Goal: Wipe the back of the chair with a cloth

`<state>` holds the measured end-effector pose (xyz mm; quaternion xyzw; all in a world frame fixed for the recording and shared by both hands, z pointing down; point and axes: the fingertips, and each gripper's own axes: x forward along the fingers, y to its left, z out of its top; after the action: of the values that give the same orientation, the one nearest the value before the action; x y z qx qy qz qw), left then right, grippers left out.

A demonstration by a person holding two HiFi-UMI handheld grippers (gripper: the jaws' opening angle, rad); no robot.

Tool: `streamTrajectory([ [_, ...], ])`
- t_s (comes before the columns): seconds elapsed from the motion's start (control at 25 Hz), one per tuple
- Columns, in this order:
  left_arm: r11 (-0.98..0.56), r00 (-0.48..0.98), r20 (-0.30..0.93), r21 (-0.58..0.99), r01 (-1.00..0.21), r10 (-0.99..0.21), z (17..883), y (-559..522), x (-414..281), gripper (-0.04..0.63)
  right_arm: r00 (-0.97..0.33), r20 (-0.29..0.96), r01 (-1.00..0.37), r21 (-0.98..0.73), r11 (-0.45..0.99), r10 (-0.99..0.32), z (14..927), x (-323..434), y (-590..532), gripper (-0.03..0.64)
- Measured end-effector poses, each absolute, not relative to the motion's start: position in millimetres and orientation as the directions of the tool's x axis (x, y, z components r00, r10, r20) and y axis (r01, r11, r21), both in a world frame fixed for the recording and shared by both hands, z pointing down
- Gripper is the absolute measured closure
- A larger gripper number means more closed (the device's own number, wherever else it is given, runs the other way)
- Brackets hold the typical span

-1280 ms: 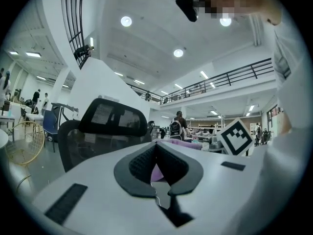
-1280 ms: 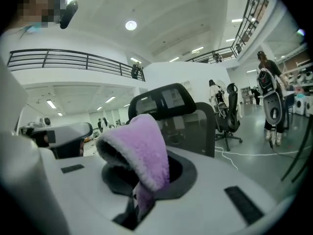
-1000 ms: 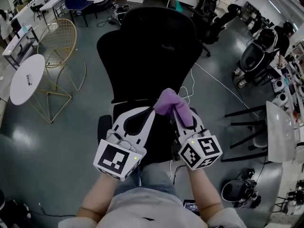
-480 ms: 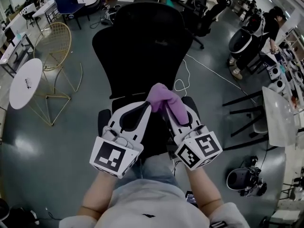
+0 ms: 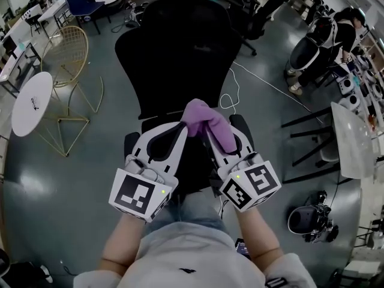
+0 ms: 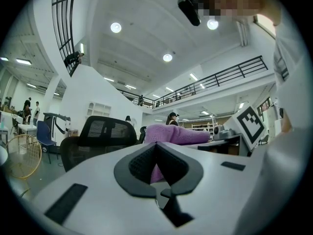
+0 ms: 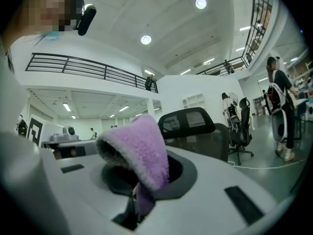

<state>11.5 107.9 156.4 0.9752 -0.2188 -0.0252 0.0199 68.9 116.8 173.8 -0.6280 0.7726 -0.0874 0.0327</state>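
A black mesh-backed office chair [image 5: 174, 53] stands straight ahead, its back facing me. Both grippers are held side by side just short of its seat. My right gripper [image 5: 211, 135] is shut on a purple fluffy cloth [image 5: 207, 122], which folds over its jaw tips. In the right gripper view the cloth [image 7: 139, 148] covers the jaws of the right gripper [image 7: 142, 180], with the chair [image 7: 188, 121] beyond. My left gripper [image 5: 179, 132] is shut with nothing in it. In the left gripper view the left gripper [image 6: 156, 148] points at the chair [image 6: 105, 131], and the cloth [image 6: 171, 133] shows to its right.
A round white table [image 5: 33, 104] and a gold wire chair [image 5: 72, 56] stand to the left. A white cable [image 5: 264, 83] runs across the grey floor on the right. More black chairs [image 5: 312, 53], a person [image 5: 348, 23] and a white table [image 5: 354, 143] are at the right.
Both grippers, with the cloth, have drifted slightly left and forward toward the chair back. The right gripper's hold on the cloth is unchanged.
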Motion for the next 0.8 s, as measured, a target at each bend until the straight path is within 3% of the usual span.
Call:
streamTrajectory([
  [0.8, -0.881, 0.88, -0.059, 0.058, -0.469, -0.472, 152, 100, -9, 0.583, -0.266, 0.057, -0.958, -0.131, 0.257, -0.962, 164, 41, 112, 0.571],
])
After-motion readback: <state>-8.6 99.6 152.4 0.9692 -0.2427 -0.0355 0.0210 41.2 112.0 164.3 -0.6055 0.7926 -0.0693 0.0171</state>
